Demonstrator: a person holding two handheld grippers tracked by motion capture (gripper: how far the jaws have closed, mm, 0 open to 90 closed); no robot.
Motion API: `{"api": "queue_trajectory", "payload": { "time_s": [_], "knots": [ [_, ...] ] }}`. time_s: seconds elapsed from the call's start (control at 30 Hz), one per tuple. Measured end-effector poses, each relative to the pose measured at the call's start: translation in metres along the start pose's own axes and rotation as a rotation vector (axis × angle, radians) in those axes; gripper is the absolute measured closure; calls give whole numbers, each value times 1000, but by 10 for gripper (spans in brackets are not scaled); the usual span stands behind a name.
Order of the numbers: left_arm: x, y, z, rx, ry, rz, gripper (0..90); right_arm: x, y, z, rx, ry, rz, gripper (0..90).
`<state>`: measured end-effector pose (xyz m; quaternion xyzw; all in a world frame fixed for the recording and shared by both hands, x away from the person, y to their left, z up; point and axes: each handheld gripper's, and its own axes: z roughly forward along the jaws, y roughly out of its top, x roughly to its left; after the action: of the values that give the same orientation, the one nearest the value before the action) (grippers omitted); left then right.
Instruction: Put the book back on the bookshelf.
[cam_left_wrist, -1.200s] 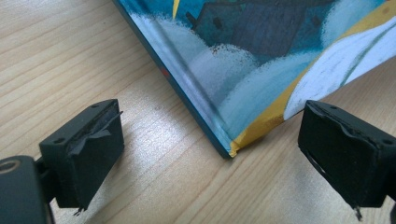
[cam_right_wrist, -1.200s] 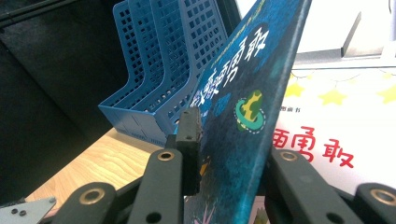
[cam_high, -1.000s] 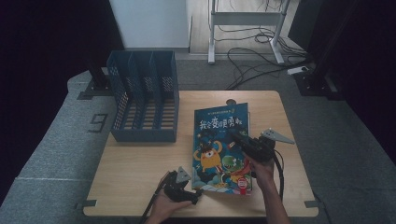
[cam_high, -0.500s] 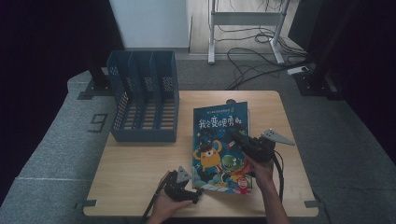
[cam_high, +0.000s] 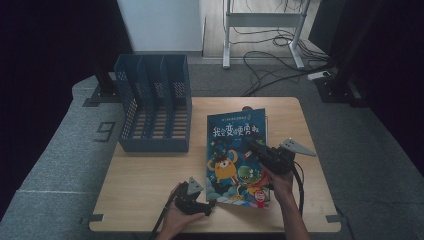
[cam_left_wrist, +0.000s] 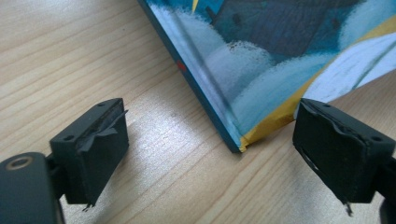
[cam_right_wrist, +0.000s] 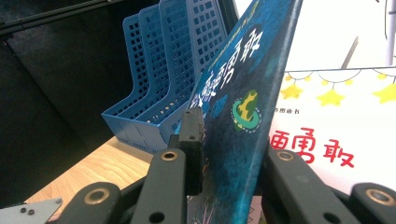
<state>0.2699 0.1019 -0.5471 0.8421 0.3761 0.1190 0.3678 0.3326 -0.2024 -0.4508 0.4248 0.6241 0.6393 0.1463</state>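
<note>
A blue picture book with cartoon monsters lies on the wooden table, right of centre. My right gripper is shut on the right edge of the front cover. In the right gripper view the cover stands raised on edge between the jaws of the right gripper, and the white title page shows beneath. My left gripper rests open at the book's near left corner. In the left gripper view that corner lies between the wide-apart jaws of the left gripper, untouched.
A blue file rack with three slots stands at the table's back left, also seen as the blue rack past the cover. Bare wood lies between the rack and my left hand. Cables and a desk frame lie on the floor beyond.
</note>
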Motion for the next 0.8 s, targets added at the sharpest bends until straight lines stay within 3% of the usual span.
{"api": "queue_trajectory", "payload": {
  "time_s": [0.03, 0.17, 0.23, 0.57, 0.8],
  "knots": [
    [-2, 0, 0, 5, 3, 24, 121, -1, 0, 0, -2, -1, 6, 751],
    [-8, 0, 2, 24, -21, 55, 118, -3, -1, 1, -4, -16, 16, 755],
    [-17, 1, 5, 36, 8, 103, 122, -3, -1, 1, -6, -21, 20, 756],
    [-11, 1, 4, 27, 13, 47, 148, -1, -1, 0, -10, -13, 17, 755],
    [-11, 2, 5, 30, 17, 49, 138, 0, -1, 0, -14, -9, 12, 755]
  ]
}}
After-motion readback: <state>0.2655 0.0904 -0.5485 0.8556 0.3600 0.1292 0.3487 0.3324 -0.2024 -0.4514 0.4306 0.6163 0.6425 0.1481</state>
